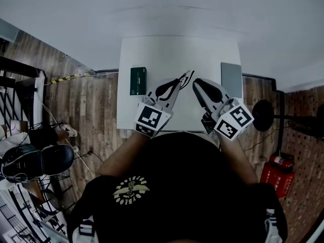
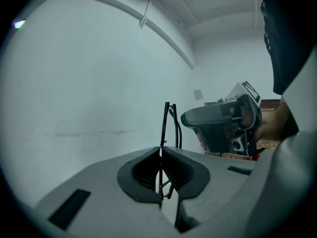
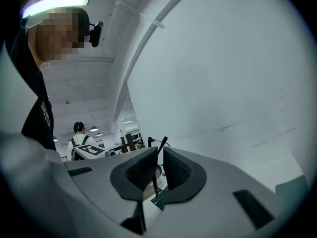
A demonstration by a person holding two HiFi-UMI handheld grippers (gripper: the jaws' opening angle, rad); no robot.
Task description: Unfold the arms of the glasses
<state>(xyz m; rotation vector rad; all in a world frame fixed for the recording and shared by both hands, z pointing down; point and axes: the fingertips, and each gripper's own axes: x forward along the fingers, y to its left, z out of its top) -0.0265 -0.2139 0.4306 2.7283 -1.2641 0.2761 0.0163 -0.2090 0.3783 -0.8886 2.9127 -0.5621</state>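
Observation:
Both grippers hang close together over the white table [image 1: 152, 59]. The glasses [image 1: 184, 77] are a thin black frame. My left gripper [image 1: 188, 75] is shut on them; in the left gripper view the frame [image 2: 166, 123] stands upright out of the closed pads of that gripper [image 2: 161, 150]. My right gripper [image 1: 196, 82] faces it from the right and shows as a grey body [image 2: 223, 125] just beyond the glasses. In the right gripper view my right gripper [image 3: 160, 151] has its jaws slightly apart, and a thin black arm of the glasses [image 3: 162, 143] runs loosely between them.
A dark green box [image 1: 138, 80] lies at the table's left and a flat grey slab [image 1: 231, 79] at its right. On the wooden floor stand a black chair [image 1: 35, 158] to the left, a round-based stand [image 1: 263, 114] and a red extinguisher [image 1: 277, 168] to the right.

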